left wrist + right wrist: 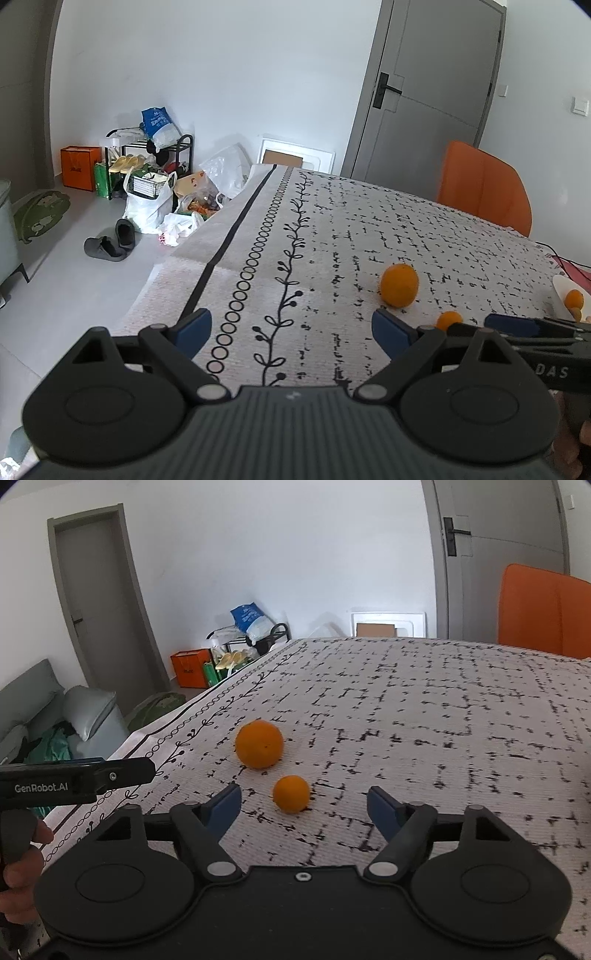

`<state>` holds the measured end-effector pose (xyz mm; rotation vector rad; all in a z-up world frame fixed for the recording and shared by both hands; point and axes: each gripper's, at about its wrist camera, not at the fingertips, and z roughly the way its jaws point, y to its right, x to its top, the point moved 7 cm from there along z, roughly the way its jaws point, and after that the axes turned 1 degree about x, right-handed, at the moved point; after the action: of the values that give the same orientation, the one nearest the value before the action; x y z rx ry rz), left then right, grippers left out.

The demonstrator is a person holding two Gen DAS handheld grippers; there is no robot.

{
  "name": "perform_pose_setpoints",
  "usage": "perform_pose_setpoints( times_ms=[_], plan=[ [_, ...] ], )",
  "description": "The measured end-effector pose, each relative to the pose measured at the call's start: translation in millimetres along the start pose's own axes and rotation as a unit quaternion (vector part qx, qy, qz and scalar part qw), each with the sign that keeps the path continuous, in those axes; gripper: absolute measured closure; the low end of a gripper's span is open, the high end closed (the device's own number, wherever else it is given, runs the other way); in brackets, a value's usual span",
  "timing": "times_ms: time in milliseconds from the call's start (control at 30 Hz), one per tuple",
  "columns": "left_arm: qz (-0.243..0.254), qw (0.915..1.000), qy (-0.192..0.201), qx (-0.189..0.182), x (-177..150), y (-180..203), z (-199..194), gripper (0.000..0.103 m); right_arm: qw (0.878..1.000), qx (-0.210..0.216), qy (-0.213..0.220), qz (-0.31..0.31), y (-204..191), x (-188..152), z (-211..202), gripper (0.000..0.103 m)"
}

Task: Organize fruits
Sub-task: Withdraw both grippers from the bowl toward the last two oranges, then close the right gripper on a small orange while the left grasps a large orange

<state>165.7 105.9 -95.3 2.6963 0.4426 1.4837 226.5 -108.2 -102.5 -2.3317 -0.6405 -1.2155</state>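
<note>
Patterned cloth [424, 709] covers the table, and on it, low centre of the right wrist view, the small orange [291, 794] lies just ahead of the right gripper [303, 805], whose jaws stand apart around nothing. Round fruit rolls — a one-sided pad touch could knock it into the large orange [259, 743] beyond. At lower left the left gripper [291, 332] gapes empty too.

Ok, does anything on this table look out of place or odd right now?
Two fruits lie loose on the tablecloth: a large orange and, apart from it, a small orange in front of the open right gripper. Other fruit sits on a white dish. Nothing looks spilled or damaged.
</note>
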Motion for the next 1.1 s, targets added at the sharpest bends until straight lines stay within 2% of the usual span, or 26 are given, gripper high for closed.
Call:
perform_pose_setpoints(
  times_ms=[67,133,200,233,567,1000,1100],
  plan=[
    [0.000,1.0000,-0.002,0.000,0,-2,1,0.010,1.000,0.001,-0.006,-0.004,-3,0,5,0.041],
    [0.001,1.0000,-0.003,-0.001,-1,-2,2,0.010,1.000,-0.002,-0.010,-0.009,-5,1,9,0.047],
    [0.003,1.0000,-0.005,-0.003,0,-1,4,0.010,1.000,-0.010,-0.013,-0.014,-6,0,13,0.067],
    [0.004,1.0000,-0.005,-0.004,0,0,5,0.010,1.000,-0.016,-0.013,-0.016,-5,1,12,0.081],
    [0.033,0.9991,0.006,-0.024,9,30,12,0.010,1.000,-0.023,0.003,0.000,11,0,-11,0.081],
    [0.057,0.9970,0.008,-0.053,22,73,34,0.024,0.998,-0.051,0.026,0.035,53,2,-45,0.081],
    [0.065,0.9965,0.000,-0.053,20,82,45,0.031,0.997,-0.063,0.033,0.043,64,2,-53,0.081]
  ],
)
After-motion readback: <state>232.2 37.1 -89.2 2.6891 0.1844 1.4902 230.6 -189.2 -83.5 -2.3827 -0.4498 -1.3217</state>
